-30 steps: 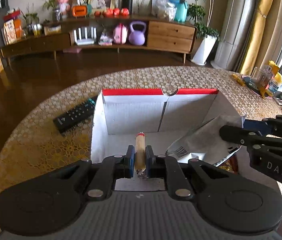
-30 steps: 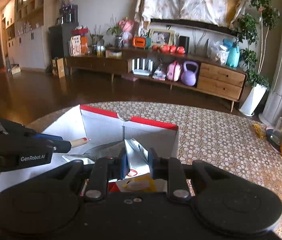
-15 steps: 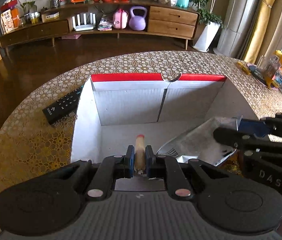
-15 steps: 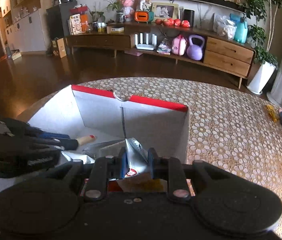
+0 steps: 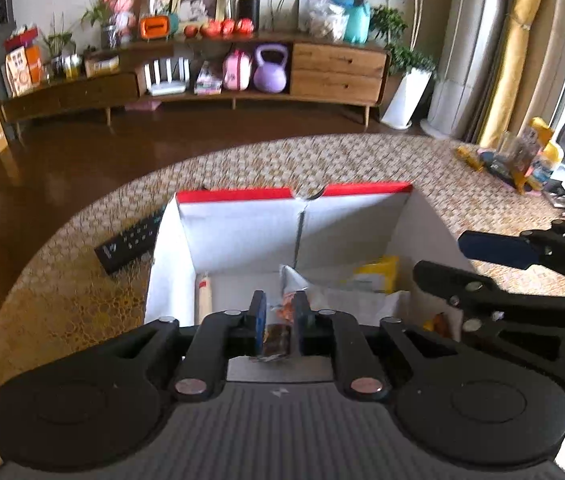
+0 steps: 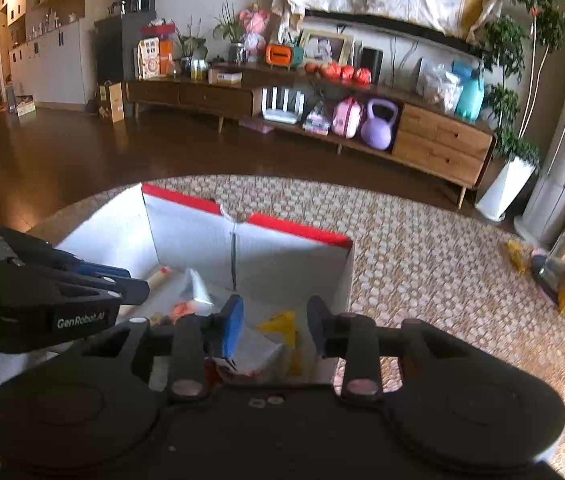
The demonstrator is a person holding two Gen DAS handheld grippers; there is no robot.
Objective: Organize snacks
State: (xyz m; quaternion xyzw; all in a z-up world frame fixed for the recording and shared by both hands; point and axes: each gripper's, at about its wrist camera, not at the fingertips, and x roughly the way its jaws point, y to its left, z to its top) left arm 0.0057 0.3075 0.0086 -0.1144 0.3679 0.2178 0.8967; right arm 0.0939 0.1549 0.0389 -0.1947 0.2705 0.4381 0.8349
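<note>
Both claws had just let go over the box (image 5: 242, 236)! The left claw (image 5: 278, 312) stood slightly parted, its sausage stick (image 5: 203, 298) dropped just to its left; the right claw (image 6: 274, 320) had spread, the silver packet (image 6: 198, 288) lying below-left — two snacks stowed.

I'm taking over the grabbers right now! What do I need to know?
Left gripper: jaws have just been opening, nothing pinched; the sausage stick it dropped lies in the box, by the left wall.
Right gripper: jaws have just been opening, nothing between them; its silver bag lies in the box.
A yellow packet is in there too.
Done: these snacks are boxed.
Left: lift both grippers clear and check the table for more snacks; none show near the box.
</note>
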